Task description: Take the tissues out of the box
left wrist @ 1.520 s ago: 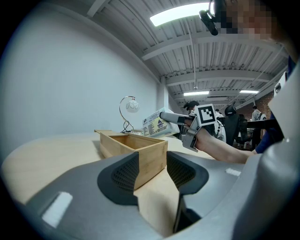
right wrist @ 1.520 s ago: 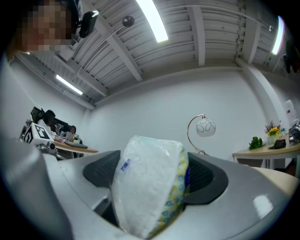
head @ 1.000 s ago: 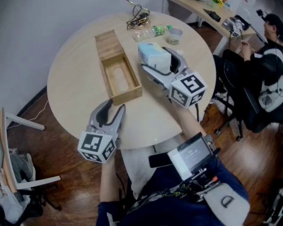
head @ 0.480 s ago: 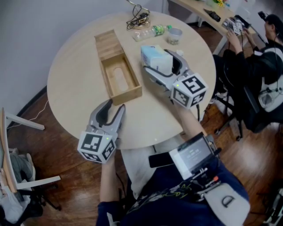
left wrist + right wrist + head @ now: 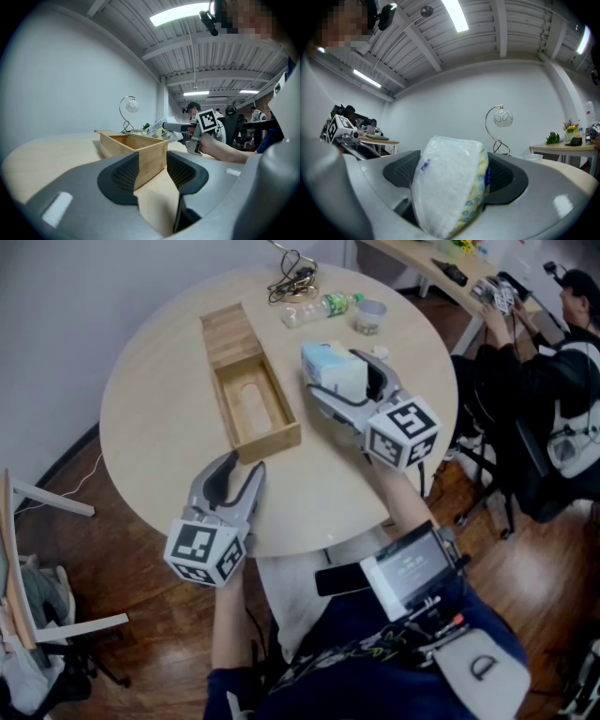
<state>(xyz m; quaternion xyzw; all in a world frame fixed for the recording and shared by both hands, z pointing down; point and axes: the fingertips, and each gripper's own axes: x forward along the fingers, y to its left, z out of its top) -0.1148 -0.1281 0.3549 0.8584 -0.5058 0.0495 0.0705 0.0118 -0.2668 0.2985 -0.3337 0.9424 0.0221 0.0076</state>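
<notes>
Holding the tissue pack (image 5: pixel 330 364) clamped in our right claw (image 5: pixel 345 381), clear of the empty wooden box (image 5: pixel 272 442) and above the desk (image 5: pixel 159 409), we risk a slip: the soft wrap bulges between the pads, so a slack squeeze could drop it. Our left claw (image 5: pixel 232 474) sits with jaws apart and empty near the desk's near edge. Compared with a second ago, the pack has drifted slightly away from the box.

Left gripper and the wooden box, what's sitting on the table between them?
Nothing: only bare table separates the open left gripper from the wooden box, whose near end faces it. The head view and the left gripper view both show this.
</notes>
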